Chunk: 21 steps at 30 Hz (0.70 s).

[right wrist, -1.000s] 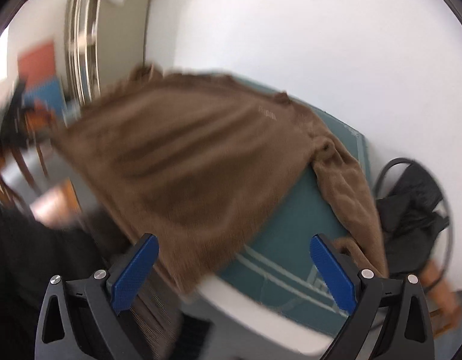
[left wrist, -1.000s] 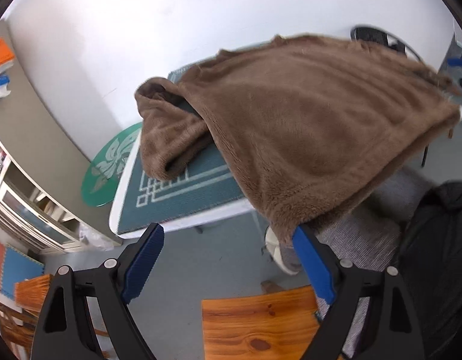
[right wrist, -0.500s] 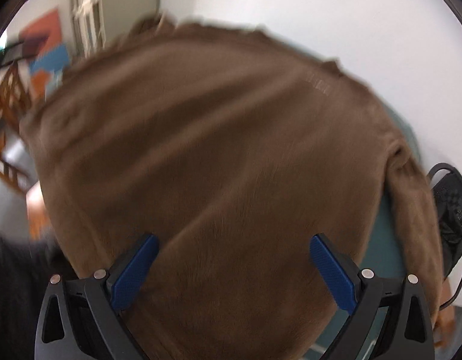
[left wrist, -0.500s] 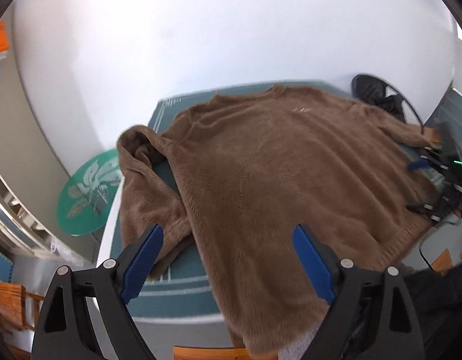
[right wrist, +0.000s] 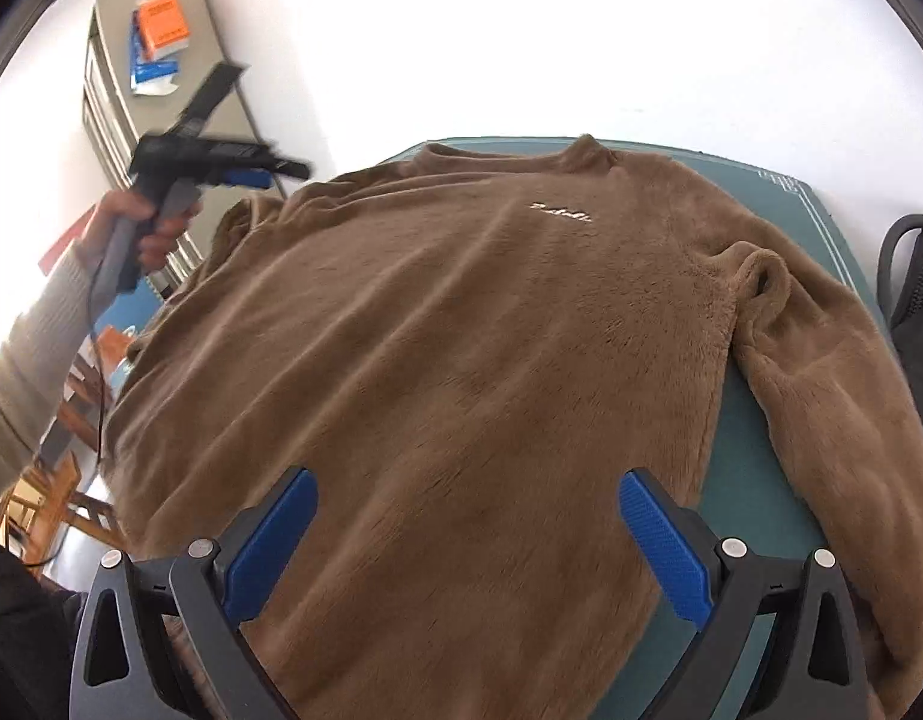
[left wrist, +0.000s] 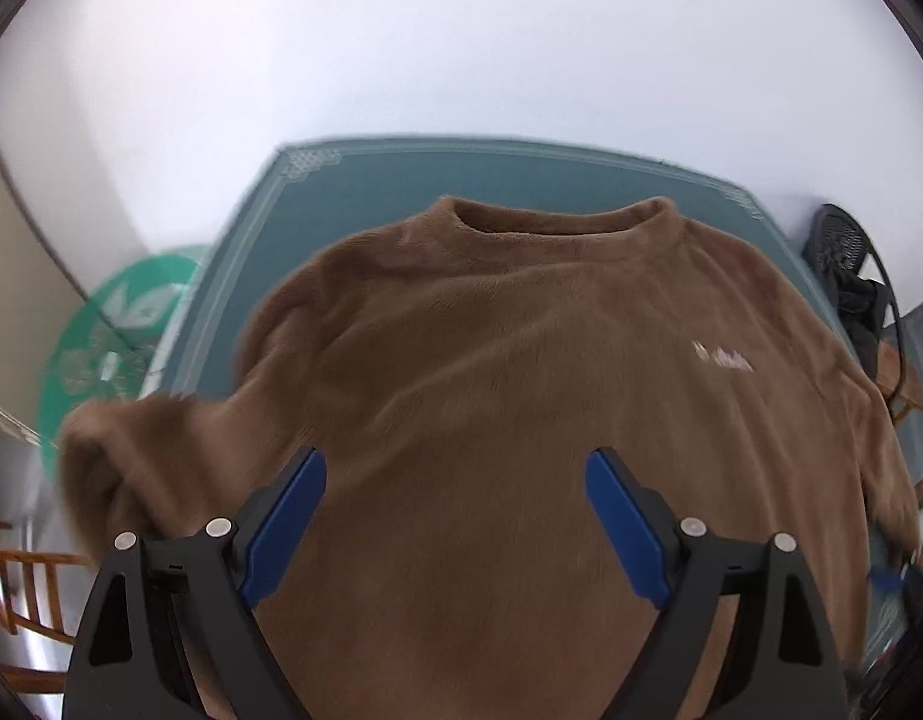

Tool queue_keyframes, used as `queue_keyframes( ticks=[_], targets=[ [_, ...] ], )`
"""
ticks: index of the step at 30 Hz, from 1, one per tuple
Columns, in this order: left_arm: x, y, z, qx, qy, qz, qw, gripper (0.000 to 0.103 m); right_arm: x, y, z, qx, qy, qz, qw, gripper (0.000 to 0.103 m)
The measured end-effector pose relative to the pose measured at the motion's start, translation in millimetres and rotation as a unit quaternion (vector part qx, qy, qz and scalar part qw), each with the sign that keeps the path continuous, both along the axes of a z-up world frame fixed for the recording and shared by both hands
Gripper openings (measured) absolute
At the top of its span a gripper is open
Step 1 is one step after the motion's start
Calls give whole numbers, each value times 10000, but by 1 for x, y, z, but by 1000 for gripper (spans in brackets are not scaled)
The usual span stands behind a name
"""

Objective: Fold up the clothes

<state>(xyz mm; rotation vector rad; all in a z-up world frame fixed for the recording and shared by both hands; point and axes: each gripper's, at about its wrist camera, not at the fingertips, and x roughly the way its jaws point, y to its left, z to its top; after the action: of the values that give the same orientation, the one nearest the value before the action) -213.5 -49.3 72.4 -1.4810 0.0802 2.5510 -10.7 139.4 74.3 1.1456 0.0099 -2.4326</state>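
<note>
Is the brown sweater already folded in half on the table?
No, the brown sweater lies spread open, front up, on the teal mat, with its collar and one sleeve laid out.

The brown sweater (left wrist: 521, 396) is down now — a second ago it hung bunched off the left gripper's (left wrist: 455, 516) finger, and now it lies spread front-up on the teal mat (left wrist: 365, 192), collar far from both tools. Both grippers — right gripper (right wrist: 467, 534) too — hover wide apart above its hem, empty.
</note>
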Motion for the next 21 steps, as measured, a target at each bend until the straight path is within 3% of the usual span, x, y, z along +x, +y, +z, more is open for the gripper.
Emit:
queue_keyframes(
  ticks=[3, 10, 16, 19, 21],
  targets=[
    [-54, 14, -24, -299, -413, 293, 9983, 91, -16, -2, -13, 139, -55, 28, 9999, 102],
    [-147, 20, -66, -1065, -695, 1006, 9868, 91, -28, -5, -23, 220, -267, 8, 9994, 102],
    [-188, 17, -73, -965, -548, 1426, 9835, 92, -26, -20, -26, 731, -206, 10, 9971, 102],
    [-200, 22, -71, -1232, -280, 1554, 9797, 103, -26, -24, -28, 847, -197, 11, 9962, 102],
    [-202, 22, -69, -1290, -104, 1544, 9795, 103, -26, -27, -28, 934, -187, 10, 9955, 102]
  ],
)
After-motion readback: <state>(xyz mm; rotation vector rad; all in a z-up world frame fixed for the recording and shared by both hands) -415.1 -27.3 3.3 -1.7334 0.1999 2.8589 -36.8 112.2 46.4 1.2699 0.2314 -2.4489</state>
